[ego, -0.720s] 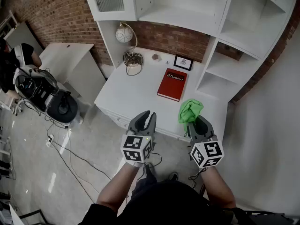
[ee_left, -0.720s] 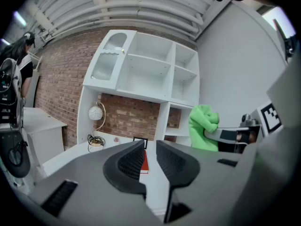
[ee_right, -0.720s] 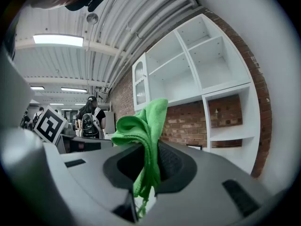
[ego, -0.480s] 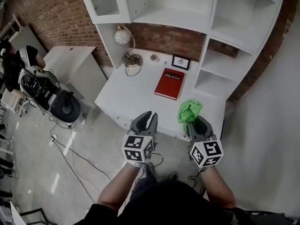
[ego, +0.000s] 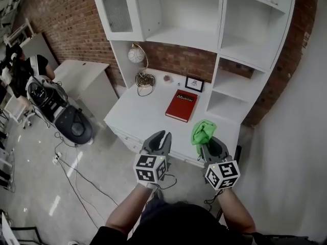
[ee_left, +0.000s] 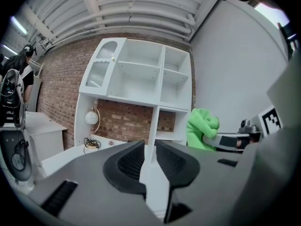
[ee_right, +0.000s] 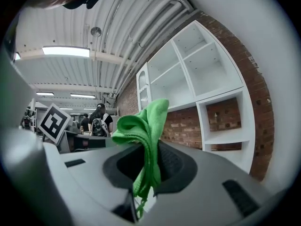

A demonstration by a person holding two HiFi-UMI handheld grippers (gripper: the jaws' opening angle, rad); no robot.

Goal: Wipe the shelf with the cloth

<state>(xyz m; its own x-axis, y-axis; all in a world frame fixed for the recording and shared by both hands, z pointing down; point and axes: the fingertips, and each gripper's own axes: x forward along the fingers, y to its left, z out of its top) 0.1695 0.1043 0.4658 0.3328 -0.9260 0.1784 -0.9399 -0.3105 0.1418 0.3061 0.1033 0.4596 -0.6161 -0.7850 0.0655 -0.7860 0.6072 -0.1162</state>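
Two grippers face the white shelf unit [ego: 204, 37]. Your right gripper [ego: 209, 143] is clamped on the green cloth [ego: 203, 130], over the desk [ego: 145, 111] edge. Your left gripper [ego: 160, 136] is empty, jaws narrowly apart.

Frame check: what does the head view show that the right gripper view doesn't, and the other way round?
Only the head view: the desk with the red book, the small picture frame and the round lamp, plus the person's forearms. Only the right gripper view: the ceiling light, people in the background, and the green cloth running down between the jaws of the right gripper, which are closed on it. Both: the cloth in that gripper, the white shelf unit and the brick wall.
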